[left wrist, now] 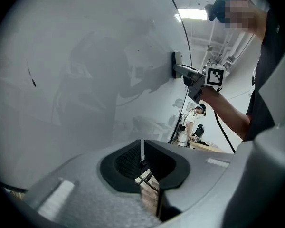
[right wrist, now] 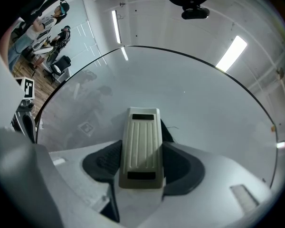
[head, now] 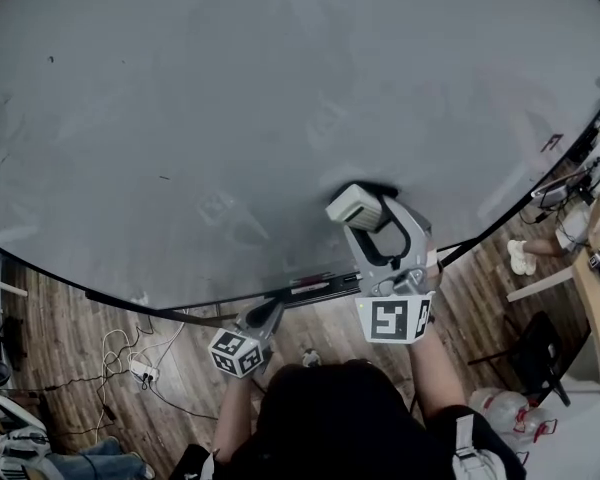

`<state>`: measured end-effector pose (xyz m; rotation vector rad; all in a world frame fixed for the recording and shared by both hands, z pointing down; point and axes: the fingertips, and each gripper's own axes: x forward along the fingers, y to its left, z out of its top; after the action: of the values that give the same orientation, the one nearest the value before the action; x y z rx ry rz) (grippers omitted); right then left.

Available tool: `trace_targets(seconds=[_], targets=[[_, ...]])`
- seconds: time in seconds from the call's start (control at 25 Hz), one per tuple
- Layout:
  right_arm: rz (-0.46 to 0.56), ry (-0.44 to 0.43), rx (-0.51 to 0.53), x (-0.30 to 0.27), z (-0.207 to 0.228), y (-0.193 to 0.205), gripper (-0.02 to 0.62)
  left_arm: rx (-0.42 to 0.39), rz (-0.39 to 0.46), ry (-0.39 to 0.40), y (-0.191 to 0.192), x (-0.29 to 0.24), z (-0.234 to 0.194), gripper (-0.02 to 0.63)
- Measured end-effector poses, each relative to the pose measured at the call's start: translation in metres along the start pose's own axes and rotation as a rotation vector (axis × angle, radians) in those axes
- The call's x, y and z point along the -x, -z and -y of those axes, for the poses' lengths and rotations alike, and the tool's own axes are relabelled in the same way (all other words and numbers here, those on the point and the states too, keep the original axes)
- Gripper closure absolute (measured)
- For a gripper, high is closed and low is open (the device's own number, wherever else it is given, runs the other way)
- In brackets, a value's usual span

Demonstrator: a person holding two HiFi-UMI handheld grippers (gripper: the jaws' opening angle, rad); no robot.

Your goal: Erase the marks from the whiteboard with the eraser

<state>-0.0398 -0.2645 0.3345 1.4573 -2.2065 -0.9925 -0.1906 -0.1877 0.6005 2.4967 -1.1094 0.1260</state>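
A large whiteboard (head: 280,98) fills the head view. A cream ribbed eraser (right wrist: 141,145) sits between the jaws of my right gripper (head: 365,206), which is shut on it and presses its dark felt face against the lower board. The eraser (head: 355,206) and right gripper (left wrist: 180,70) also show from the side in the left gripper view. Small dark marks remain: a short stroke (left wrist: 33,82), a dot (head: 50,59) and a dash (head: 164,178). My left gripper (head: 265,316) hangs low by the board's bottom edge, jaws shut with nothing between them (left wrist: 142,158).
The board's black bottom rail with a marker tray (head: 310,288) runs below the eraser. Wooden floor with a power strip and cables (head: 140,368) lies lower left. A desk (head: 595,268) and a chair stand at the right. A person (left wrist: 192,122) stands far off.
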Motion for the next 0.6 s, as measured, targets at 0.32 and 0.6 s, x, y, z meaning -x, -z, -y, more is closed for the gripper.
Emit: trace_targets(seconds=[0.32,0.6], targets=[[-0.014,-0.043,0.049,-0.007,-0.044,-0.007,0.341,-0.014,-0.010,0.034,-0.003,-0.002,-0.009,0.575],[-0.009,-0.117,0.056,-0.012,-0.082,-0.015,0.341,-0.017,-0.008,0.033,-0.005,0.005,-0.017,0.575]])
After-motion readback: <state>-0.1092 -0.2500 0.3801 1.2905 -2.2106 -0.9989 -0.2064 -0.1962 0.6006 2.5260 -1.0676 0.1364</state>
